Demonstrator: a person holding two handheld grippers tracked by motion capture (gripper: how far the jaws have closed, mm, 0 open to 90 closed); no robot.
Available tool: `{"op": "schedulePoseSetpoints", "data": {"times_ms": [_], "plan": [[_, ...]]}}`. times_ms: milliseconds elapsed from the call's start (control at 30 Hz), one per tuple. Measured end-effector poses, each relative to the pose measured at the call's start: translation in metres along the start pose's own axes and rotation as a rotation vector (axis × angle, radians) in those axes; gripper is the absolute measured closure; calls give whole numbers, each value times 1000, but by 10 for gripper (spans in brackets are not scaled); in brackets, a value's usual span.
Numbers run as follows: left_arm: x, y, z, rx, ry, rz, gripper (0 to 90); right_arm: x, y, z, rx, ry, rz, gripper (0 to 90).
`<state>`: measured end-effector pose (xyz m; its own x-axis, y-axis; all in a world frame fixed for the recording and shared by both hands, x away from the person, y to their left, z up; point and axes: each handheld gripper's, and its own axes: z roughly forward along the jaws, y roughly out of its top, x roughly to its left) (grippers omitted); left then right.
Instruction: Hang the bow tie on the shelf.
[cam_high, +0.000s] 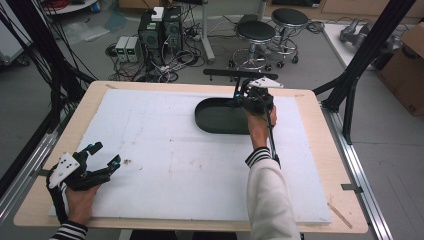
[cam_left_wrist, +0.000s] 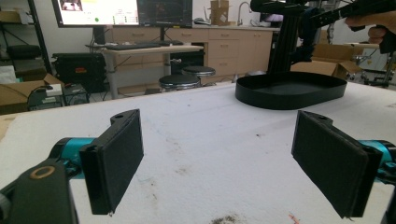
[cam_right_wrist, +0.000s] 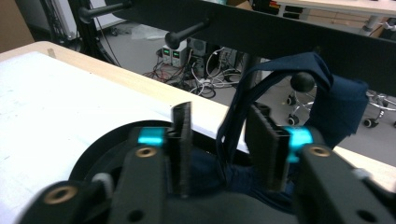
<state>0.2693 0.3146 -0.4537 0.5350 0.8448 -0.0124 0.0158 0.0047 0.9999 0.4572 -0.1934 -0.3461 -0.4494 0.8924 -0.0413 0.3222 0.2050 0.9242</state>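
Jaws of the left gripper (cam_high: 104, 154) stand wide apart with nothing between them, low over the white foam mat (cam_high: 165, 150) near the table's front left corner. Farther right sits the black oval tray (cam_high: 215, 117), toward the far edge of the mat. At its right end the right gripper (cam_right_wrist: 219, 140) hovers, jaws partly open around a strand of dark blue cloth (cam_right_wrist: 338, 105) draped over a peg of the black rack (cam_right_wrist: 280, 32); whether the pads touch it is unclear.

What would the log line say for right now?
left gripper: open, idle over white board | right gripper: open around navy cloth hanging on peg rack | black tray: below
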Motion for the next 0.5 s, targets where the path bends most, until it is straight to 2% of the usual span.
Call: {"op": "schedulePoseSetpoints", "data": {"times_ms": [33,67,167,267,300,467,500], "plan": [[0,0,0,0,0,0,169,-1,-3,-2,5,15,19,532],[0,0,0,-1,2,1,169,-1,-3,-2,5,15,19,532],[-1,0,0,-3,1,0,169,-2,-7,-8,28,29,35,437],[-1,0,0,-2,0,0,169,1,-12,-20,37,34,6,386],[-1,0,0,-5,0,0,169,3,-14,-26,39,41,11,356],[-1,0,0,-3,-4,9,166,10,-27,-59,-13,67,34,230],[-1,0,0,-3,-4,11,164,16,-32,-76,-51,68,16,202]]}}
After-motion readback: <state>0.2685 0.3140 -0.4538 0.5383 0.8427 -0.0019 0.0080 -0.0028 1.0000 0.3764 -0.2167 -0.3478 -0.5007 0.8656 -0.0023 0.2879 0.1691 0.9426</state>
